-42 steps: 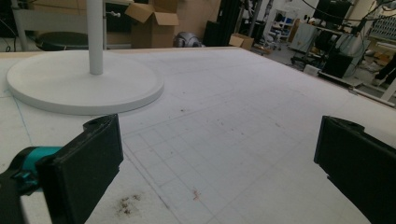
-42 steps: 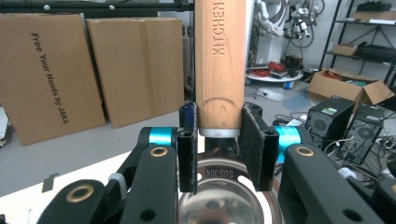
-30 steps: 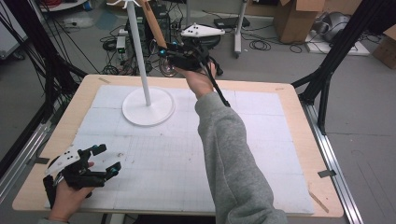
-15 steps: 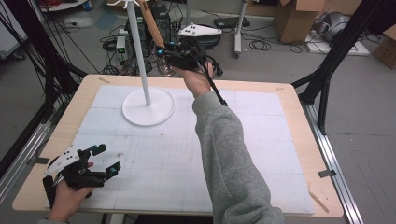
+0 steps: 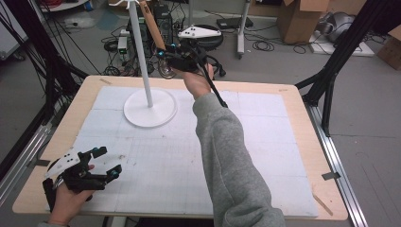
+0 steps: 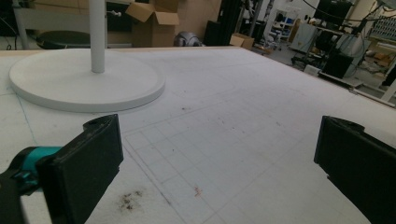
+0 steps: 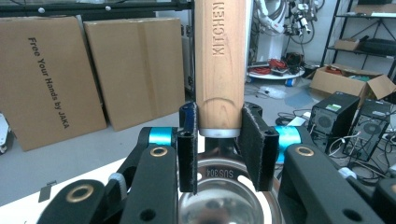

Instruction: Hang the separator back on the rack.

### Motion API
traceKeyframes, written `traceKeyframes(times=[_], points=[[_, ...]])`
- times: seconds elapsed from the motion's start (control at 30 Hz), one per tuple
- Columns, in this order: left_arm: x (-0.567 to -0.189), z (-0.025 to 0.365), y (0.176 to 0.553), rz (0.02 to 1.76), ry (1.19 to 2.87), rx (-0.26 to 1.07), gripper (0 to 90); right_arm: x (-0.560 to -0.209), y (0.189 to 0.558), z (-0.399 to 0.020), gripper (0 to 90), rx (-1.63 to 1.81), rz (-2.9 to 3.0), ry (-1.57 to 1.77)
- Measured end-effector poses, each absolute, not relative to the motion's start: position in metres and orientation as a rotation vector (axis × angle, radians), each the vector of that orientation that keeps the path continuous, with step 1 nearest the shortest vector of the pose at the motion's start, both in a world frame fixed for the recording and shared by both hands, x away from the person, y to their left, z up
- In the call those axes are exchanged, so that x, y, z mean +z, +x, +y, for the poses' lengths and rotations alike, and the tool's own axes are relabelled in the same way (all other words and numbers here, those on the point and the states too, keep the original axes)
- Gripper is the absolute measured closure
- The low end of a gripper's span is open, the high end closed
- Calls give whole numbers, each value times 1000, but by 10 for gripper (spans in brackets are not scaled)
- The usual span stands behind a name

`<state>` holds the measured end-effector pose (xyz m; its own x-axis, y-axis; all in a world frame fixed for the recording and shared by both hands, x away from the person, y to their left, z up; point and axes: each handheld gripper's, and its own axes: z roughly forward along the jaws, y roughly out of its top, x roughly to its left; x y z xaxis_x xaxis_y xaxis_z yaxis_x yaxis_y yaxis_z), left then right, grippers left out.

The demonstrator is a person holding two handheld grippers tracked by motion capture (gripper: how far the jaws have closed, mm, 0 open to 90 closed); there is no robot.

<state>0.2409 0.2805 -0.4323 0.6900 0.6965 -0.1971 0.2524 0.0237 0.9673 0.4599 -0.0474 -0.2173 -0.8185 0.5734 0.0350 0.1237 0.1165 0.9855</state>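
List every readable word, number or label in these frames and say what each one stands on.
"KITCHEN" – burned into the wooden handle that the right tool grips.
"SUS:304" – stamped on the steel bowl below that handle.
"Free Your Hands by JAKA" – printed on the left cardboard box.
Labels on the black computer cases are too small to read.

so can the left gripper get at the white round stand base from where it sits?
Probably yes: left gripper is open, and bare mat lies between it and the white round stand base.
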Motion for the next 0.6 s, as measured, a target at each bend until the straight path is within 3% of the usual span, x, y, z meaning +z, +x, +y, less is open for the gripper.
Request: traceKeyframes(times=[0.6], points=[[-433, 282, 240, 808, 1556, 406, 18, -221, 464, -40, 698, 1732, 2048, 699]])
